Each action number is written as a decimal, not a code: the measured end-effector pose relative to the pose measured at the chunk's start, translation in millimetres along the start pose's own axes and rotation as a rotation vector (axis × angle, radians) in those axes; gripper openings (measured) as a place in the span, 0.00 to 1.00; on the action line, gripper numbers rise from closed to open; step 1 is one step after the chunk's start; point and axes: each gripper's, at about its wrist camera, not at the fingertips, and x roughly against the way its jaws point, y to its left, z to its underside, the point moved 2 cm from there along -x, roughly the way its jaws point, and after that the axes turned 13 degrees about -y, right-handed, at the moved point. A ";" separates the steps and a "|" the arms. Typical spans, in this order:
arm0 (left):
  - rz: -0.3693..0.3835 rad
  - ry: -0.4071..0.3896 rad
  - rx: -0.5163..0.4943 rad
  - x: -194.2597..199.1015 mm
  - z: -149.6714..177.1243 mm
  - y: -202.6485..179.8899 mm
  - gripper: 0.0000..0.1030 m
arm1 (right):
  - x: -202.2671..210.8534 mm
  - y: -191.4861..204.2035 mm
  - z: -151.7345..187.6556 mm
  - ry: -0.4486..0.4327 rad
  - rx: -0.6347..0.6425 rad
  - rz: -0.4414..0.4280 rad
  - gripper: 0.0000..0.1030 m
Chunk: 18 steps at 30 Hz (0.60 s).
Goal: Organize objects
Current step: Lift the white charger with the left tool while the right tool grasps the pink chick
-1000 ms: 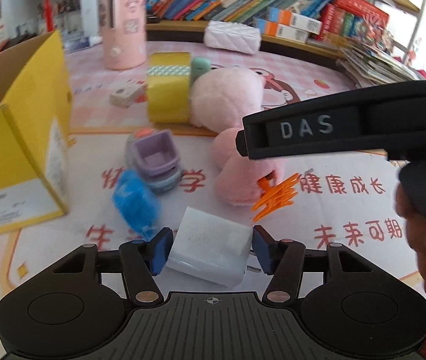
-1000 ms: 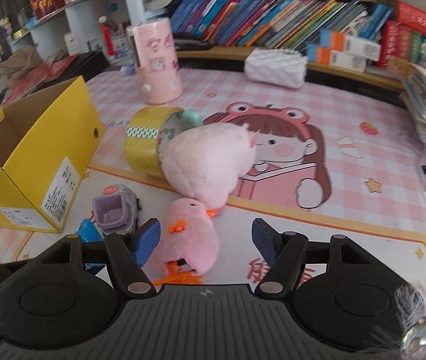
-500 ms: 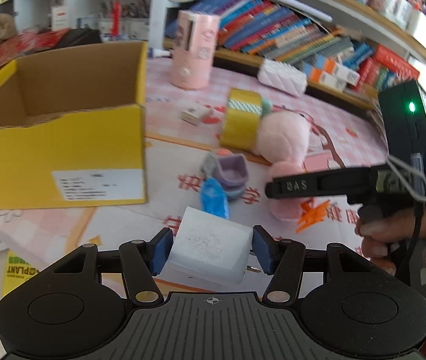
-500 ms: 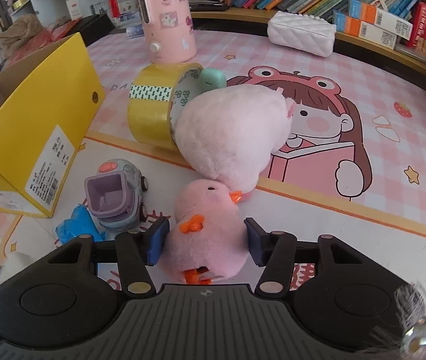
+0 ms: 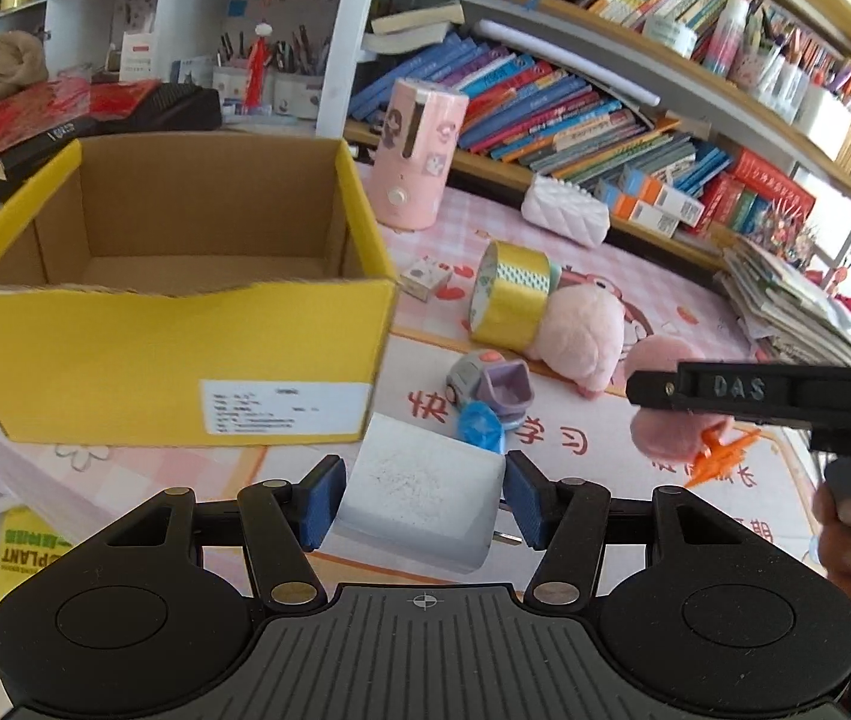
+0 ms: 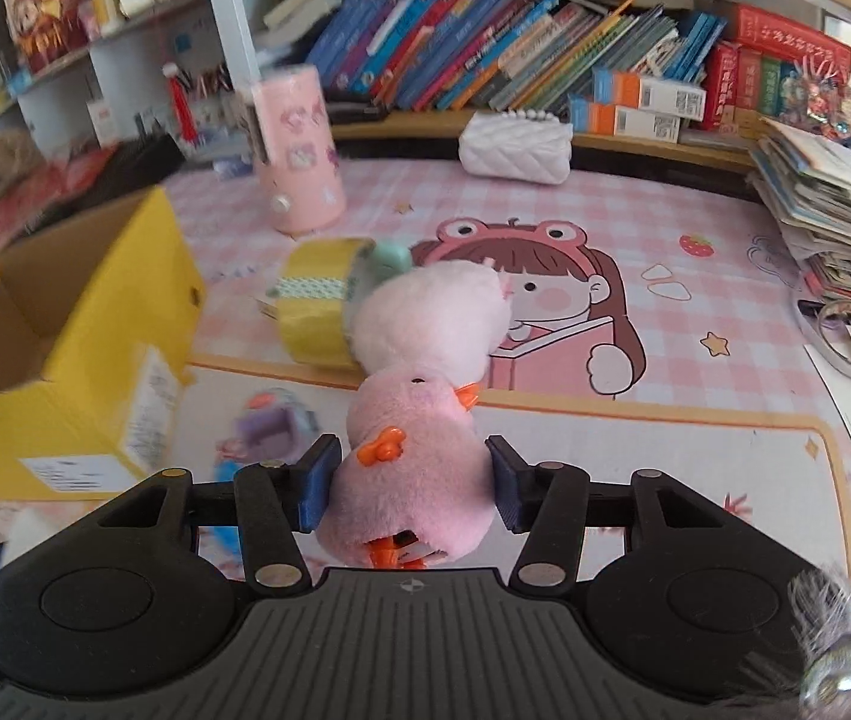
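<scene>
Yellow open-topped cardboard box (image 5: 173, 354) lies ahead-left of the left gripper (image 5: 419, 501), which clamps the white plug-in charger block (image 5: 419, 504), nearer than the right gripper (image 6: 413, 492), clenched on the pink plush chick (image 6: 410, 468).

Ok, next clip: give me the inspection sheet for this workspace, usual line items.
Surface: pink cartoon mat on the table.
Job's things: white charger block in the left gripper; small pink plush chick in the right gripper; open yellow box looks empty.
Clutter: yellow tape roll, bigger pink plush, purple toy car, blue wrapper.
Grippers: both shut on their items.
Cables: nothing seen.
Surroundings: bookshelves, pink canister, paper stack.
</scene>
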 end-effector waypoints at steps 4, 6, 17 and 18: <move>0.014 0.000 0.013 13.1 -0.3 17.6 0.55 | 25.0 32.6 9.0 -0.046 0.090 -0.016 0.48; 0.018 0.006 0.008 21.1 2.4 25.9 0.55 | 36.3 50.2 18.2 -0.053 0.133 -0.014 0.48; -0.002 0.007 -0.001 64.2 8.5 75.3 0.55 | 60.2 113.8 56.3 0.022 0.097 -0.056 0.48; -0.004 0.005 -0.004 67.5 8.8 78.7 0.55 | 61.6 118.2 58.5 0.024 0.094 -0.058 0.48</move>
